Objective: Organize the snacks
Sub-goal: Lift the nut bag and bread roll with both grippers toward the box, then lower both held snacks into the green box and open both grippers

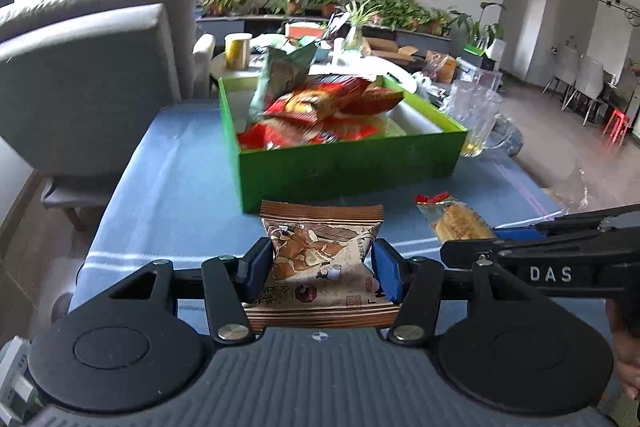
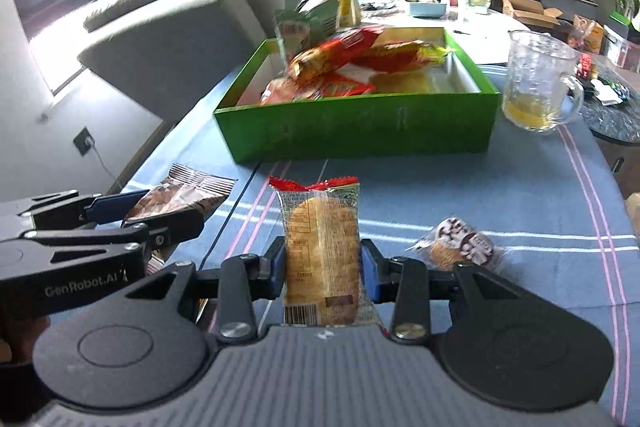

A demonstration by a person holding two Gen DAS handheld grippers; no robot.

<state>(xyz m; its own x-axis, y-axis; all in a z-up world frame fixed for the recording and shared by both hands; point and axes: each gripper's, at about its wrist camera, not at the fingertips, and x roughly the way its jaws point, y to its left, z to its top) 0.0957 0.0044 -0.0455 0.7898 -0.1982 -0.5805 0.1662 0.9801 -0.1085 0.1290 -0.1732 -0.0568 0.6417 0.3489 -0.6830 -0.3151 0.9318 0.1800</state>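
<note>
Gripping one brown snack packet [image 1: 320, 259] between their blue pads, the left tongs [image 1: 322, 269] hold it above the near part of the blue striped counter [image 1: 168, 187]. Beside them on the right, the right tongs [image 2: 323, 267] clamp one clear packet with a red top edge [image 2: 320, 251], a golden biscuit showing through it. Each pair holds a single packet, two held in all. One more small round snack in clear wrap [image 2: 460, 247] lies on the counter just right of the right tongs. Farther off sits one green box [image 2: 360, 131], open at the top, with a heap of red and orange packets [image 2: 344, 63] and one pale green packet [image 2: 304, 27] standing at its far left corner; the heap is too blurred to count. One glass mug [image 2: 536, 83] with yellow liquid stands just right of the box.
</note>
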